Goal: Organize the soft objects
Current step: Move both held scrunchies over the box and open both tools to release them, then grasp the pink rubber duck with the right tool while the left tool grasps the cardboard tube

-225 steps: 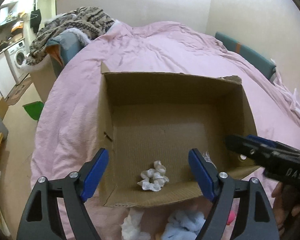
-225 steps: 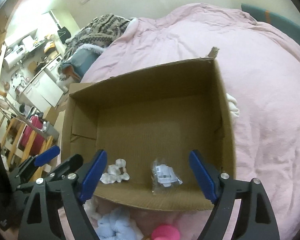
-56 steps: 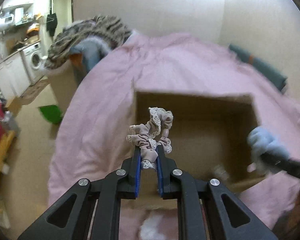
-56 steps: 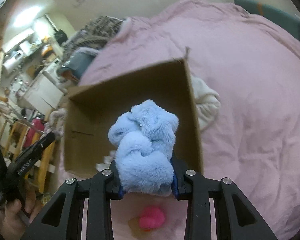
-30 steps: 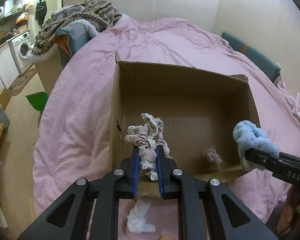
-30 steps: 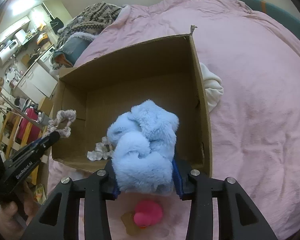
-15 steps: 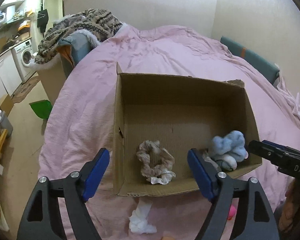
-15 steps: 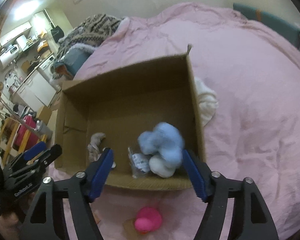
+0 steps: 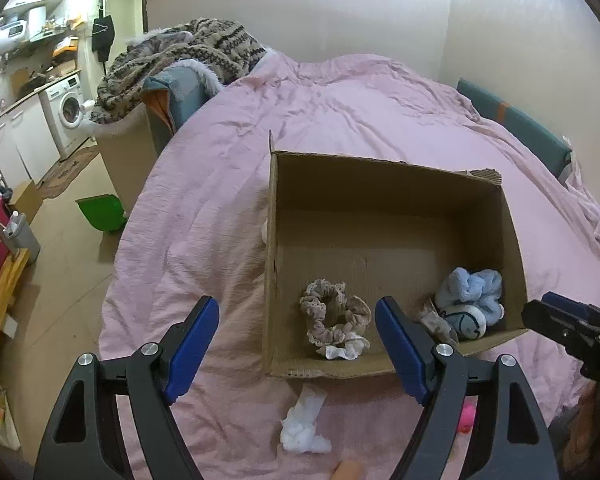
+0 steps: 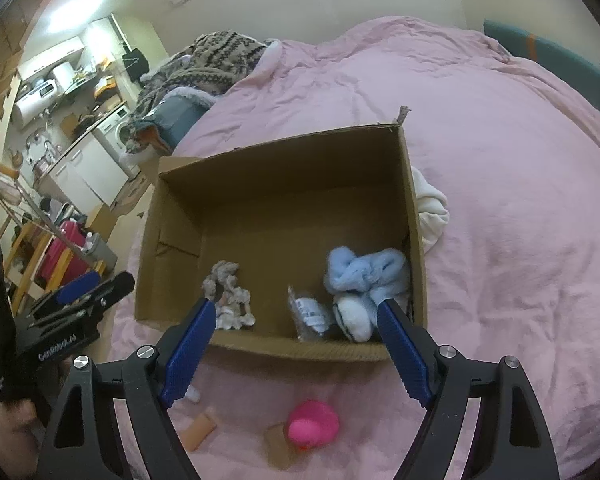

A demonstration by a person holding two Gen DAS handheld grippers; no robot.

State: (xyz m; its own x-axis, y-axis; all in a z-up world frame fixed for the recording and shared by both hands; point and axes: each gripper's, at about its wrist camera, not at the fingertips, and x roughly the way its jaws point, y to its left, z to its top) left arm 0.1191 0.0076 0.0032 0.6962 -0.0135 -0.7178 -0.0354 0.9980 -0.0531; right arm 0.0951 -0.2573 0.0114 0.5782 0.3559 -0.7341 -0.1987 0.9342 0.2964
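An open cardboard box (image 9: 384, 184) (image 10: 284, 160) sits on the pink bed. Inside lie a beige lace scrunchie (image 9: 332, 316) (image 10: 224, 280), a fluffy blue scrunchie (image 9: 472, 288) (image 10: 360, 272), a small white scrunchie (image 9: 344, 352) and a clear plastic packet (image 10: 308, 316). My left gripper (image 9: 296, 344) is open and empty just before the box's near wall. My right gripper (image 10: 292, 344) is open and empty over the box's near edge; it also shows in the left wrist view (image 9: 572, 328).
A white fluffy piece (image 9: 304, 428) and a pink round object (image 10: 312, 424) lie on the pink duvet (image 9: 204, 216) in front of the box. A white cloth (image 10: 430, 208) lies beside the box's right wall. A patterned blanket pile (image 9: 180, 60) is at the bed's far left.
Both grippers opened: the beige scrunchie and the blue scrunchie dropped into the box. Both grippers have since pulled back slightly towards me.
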